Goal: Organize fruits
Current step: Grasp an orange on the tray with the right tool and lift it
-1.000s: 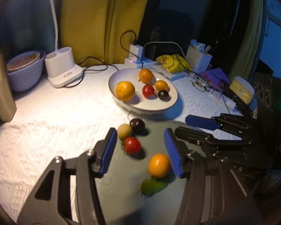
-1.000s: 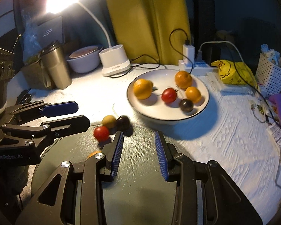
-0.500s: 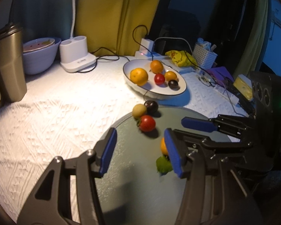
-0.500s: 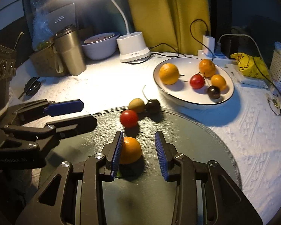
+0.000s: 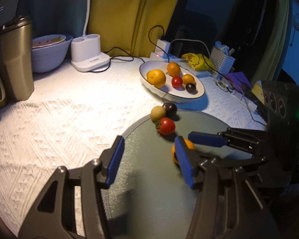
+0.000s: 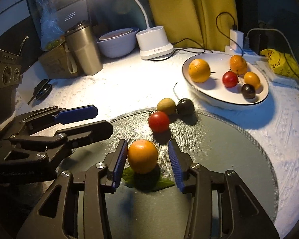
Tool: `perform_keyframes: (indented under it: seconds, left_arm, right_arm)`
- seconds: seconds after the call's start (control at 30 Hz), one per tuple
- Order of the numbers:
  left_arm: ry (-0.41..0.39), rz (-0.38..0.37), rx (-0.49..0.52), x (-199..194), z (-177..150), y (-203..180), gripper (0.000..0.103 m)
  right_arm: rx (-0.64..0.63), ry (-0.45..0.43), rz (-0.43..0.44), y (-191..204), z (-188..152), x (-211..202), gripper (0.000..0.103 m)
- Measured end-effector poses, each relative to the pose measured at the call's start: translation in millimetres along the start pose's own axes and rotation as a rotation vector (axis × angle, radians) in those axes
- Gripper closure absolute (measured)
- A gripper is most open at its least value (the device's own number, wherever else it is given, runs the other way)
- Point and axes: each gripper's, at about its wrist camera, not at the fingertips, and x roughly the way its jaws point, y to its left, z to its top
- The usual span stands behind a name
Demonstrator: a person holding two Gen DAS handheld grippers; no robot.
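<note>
Orange with leaf (image 6: 142, 156) sits on the grey round mat (image 6: 219, 159), near edge, bracketed by my right gripper (image 6: 147, 159): jaws open, left pad looks to be just touching the fruit, right pad clear of it, nothing clamped yet. My left gripper (image 5: 147, 159) hangs to the left over the mat, jaws wide open, holding nothing; from its view the same orange is half hidden behind its right finger. Farther out on the mat's far edge: red tomato (image 6: 159, 121), with a yellow-green fruit (image 6: 166, 106) and a dark plum (image 6: 185, 106) touching each other just beyond it. Far right, the white plate (image 6: 209, 97) already holds five pieces: big orange (image 6: 199, 70), second orange (image 6: 238, 64), red tomato on plate (image 6: 230, 79), small orange (image 6: 251, 80), dark plum on plate (image 6: 248, 91). My read on progress: five plated, four left on or by the mat, assuming the plate is the target; a bit over half done. Current step looks like picking the leafed orange. Change versus a second ago: then my right jaws were over bare mat with the orange off to the left, nearly out of view; half a second ago it was entering at the left pad; now it's well inside the gap. Left gripper has pulled away from the orange, which was near its right pad before. Background: tumbler (image 6: 83, 49), bowl (image 6: 117, 41), lamp base (image 6: 154, 42).
</note>
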Motion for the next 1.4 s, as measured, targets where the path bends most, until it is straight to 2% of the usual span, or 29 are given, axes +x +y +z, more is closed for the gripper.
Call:
perform_keyframes:
  seconds: [0.17,0.2,0.5,1.0,1.4]
  left_arm:
    - [-0.001,0.009,0.002,-1,-1,0,0.049]
    - [0.000,0.010,0.004,-1,-1,0,0.049]
    - [0.008,0.020,0.012,1,1,-4,0.049]
    - [0.045,0.029,0.050,26,13,-27,0.049]
    - [0.107,0.069,0.083,60,19,-36,0.049]
  right_arm:
    - [-0.028,0.034,0.025,8,-4,9,0.059]
    - [-0.035,0.039,0.028,9,-4,10,0.062]
    - [-0.039,0.004,0.018,1,-4,-1,0.065]
    - [0.017,-0.035,-0.055,-40,-5,-22,0.065]
    - [0.045,-0.033,-0.064,-65,-4,-18,0.065]
